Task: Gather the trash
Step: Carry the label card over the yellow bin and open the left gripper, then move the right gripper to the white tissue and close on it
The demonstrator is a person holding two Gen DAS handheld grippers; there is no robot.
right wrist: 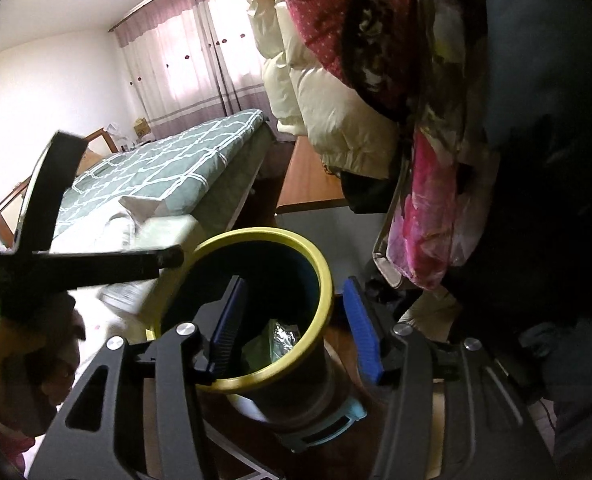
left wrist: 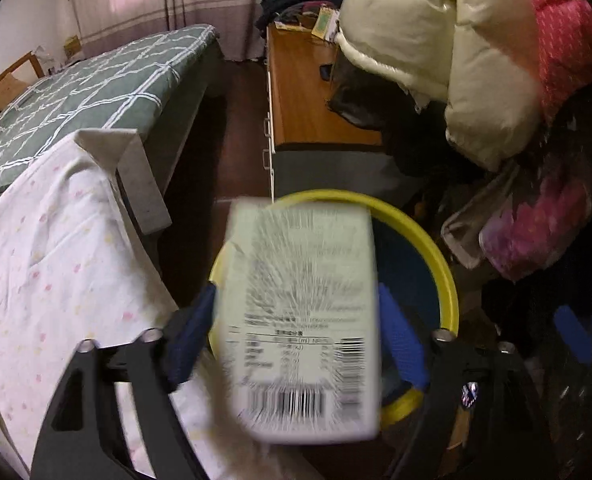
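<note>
While some trash already sits in bin (right wrist: 256,304), carton (left wrist: 300,320) hangs over rim; left gripper (left wrist: 296,340) jaws wide, pads clear; right gripper (right wrist: 296,328) half-open, straddling bin wall.

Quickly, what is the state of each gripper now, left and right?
Left gripper: open, the blurred white carton is between its pads, over the yellow-rimmed bin.
Right gripper: open, straddling the bin's rim, holding nothing.

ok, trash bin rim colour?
Yellow rim, dark blue inside; clearest in the right wrist view.
</note>
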